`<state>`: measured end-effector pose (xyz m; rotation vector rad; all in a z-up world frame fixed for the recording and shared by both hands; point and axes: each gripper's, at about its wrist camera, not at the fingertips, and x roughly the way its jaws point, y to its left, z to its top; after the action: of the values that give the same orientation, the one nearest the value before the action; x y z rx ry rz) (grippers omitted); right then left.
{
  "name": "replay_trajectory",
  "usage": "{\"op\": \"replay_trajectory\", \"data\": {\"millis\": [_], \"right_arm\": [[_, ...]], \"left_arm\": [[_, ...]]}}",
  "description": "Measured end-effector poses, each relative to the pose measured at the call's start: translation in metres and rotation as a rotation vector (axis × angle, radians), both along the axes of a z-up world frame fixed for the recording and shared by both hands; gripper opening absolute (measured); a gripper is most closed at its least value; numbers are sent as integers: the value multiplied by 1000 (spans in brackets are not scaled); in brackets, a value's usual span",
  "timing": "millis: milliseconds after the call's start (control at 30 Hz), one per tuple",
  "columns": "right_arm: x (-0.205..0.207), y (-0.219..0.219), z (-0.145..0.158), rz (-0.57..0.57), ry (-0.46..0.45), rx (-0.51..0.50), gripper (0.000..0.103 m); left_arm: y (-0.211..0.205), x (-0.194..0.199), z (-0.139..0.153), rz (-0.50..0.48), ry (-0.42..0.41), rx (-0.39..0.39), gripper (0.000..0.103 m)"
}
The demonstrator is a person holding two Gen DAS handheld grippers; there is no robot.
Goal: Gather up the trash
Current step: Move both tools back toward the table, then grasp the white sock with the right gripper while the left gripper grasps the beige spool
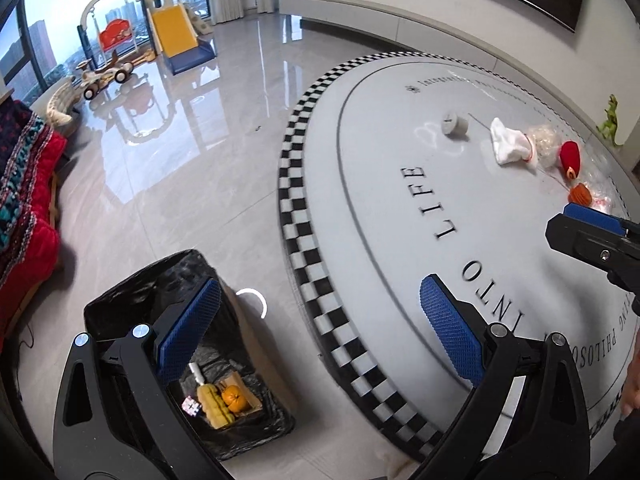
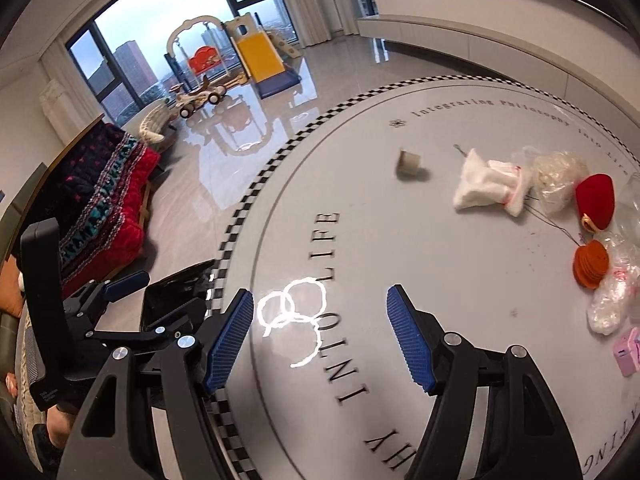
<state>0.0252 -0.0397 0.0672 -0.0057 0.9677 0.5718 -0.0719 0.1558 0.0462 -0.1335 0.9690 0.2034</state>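
A bin lined with a black bag (image 1: pixel 152 292) stands on the floor left of the round white table (image 1: pixel 380 200); it holds an orange, a yellow item and other scraps. My left gripper (image 1: pixel 320 332) is open and empty, hovering over the bin and the table edge. My right gripper (image 2: pixel 320 340) is open and empty above the table's near part; it also shows in the left wrist view (image 1: pixel 592 232). On the table lie a small paper cup (image 2: pixel 409 165), a white tissue wad (image 2: pixel 486 188), clear plastic wrap (image 2: pixel 558 174), a red pouch (image 2: pixel 596 200), an orange disc (image 2: pixel 591 263) and crumpled plastic (image 2: pixel 612 300).
A pink small item (image 2: pixel 628 350) lies at the table's right edge. A red patterned blanket (image 2: pixel 108 196) covers a sofa to the left. A toy slide (image 2: pixel 260 56) and a toy car (image 2: pixel 198 100) stand by the windows. A green dinosaur (image 1: pixel 610 120) stands beyond the table.
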Motion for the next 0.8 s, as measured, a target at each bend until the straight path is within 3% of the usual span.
{"op": "replay_trajectory", "data": {"millis": [333, 600, 800], "right_arm": [[63, -43, -14, -116, 26, -6, 70], [125, -41, -27, -160, 16, -99, 70], [157, -35, -43, -173, 25, -174, 70]], "left_arm": [[-43, 67, -7, -94, 12, -16, 97], [-51, 123, -13, -95, 19, -62, 97], [-63, 152, -18, -117, 28, -54, 97]]}}
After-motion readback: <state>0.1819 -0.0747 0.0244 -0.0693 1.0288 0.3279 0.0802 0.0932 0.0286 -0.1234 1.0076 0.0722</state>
